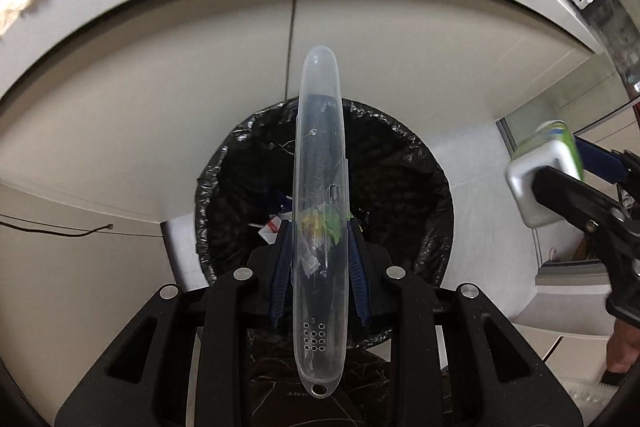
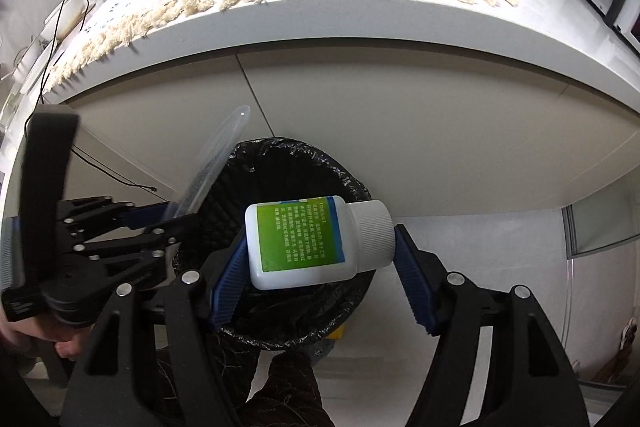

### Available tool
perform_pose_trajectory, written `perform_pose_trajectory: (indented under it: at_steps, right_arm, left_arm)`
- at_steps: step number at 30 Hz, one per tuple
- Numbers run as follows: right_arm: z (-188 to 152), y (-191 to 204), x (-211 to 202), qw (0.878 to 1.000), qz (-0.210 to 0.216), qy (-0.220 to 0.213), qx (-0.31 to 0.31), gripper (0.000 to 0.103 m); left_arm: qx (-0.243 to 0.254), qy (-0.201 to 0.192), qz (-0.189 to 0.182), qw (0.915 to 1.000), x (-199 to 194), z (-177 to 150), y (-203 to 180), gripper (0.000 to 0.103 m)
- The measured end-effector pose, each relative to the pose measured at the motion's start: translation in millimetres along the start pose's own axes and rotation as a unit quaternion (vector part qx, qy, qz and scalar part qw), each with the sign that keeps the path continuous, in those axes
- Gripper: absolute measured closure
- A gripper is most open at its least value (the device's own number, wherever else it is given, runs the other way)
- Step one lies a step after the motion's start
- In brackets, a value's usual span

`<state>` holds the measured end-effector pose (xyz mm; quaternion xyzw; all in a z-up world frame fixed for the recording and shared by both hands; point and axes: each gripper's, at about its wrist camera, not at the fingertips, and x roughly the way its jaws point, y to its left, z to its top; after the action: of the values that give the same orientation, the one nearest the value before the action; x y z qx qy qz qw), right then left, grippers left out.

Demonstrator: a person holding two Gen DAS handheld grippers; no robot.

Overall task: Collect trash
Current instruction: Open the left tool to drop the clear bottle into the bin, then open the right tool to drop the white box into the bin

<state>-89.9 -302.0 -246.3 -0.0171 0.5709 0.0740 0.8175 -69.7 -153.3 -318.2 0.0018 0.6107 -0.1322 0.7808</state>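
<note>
Both loads over the bin, ready to drop.
My left gripper (image 1: 318,267) jaws clamp the clear plastic case (image 1: 319,211); right gripper (image 2: 320,263) jaws pinch the white bottle (image 2: 312,243). Both hang above the black-lined bin (image 2: 280,163) at 12 o'clock; next, I judge, spread the jaws.

A clear, elongated plastic case (image 1: 319,211) and a white, green-labelled capped bottle (image 2: 316,241) lying sideways both hang above the black-lined trash bin (image 2: 352,187).

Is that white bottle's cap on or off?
On. The white bottle lies sideways in the right gripper, and its ribbed white cap is fitted over the neck, above the black-lined bin.
</note>
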Motion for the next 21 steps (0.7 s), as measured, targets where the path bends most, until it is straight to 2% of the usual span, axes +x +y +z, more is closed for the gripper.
perform_pose_trajectory:
  at_steps: [6,7,10,12,13,16,21]
  right_arm:
    - [-4,-4,1,1.0,-0.006,0.01,0.004,0.038]
    - [-5,-5,2,1.0,-0.006,0.011,0.005,0.038]
    - [-5,-6,4,1.0,-0.008,0.015,0.008,0.038]
    - [-4,-5,7,1.0,-0.006,0.018,0.009,0.038]
    - [-2,-3,9,1.0,-0.004,0.019,0.009,0.037]
    - [0,1,15,1.0,-0.003,0.023,0.005,0.037]
    - [8,14,31,1.0,0.002,0.027,-0.01,0.037]
  left_arm:
    - [0.007,-0.008,0.0,0.9999,3,2,-10,0.075]
    - [0.002,-0.011,-0.002,0.9999,3,3,-10,0.072]
    - [-0.014,-0.02,-0.002,0.9997,-2,5,-6,0.052]
    - [-0.022,-0.027,-0.005,0.9994,-8,5,-2,0.048]
    - [-0.027,-0.028,-0.002,0.9992,-10,5,0,0.04]
    - [-0.037,-0.037,0.005,0.9986,-18,4,8,0.035]
    - [-0.068,-0.056,0.016,0.996,-33,-2,25,0.017]
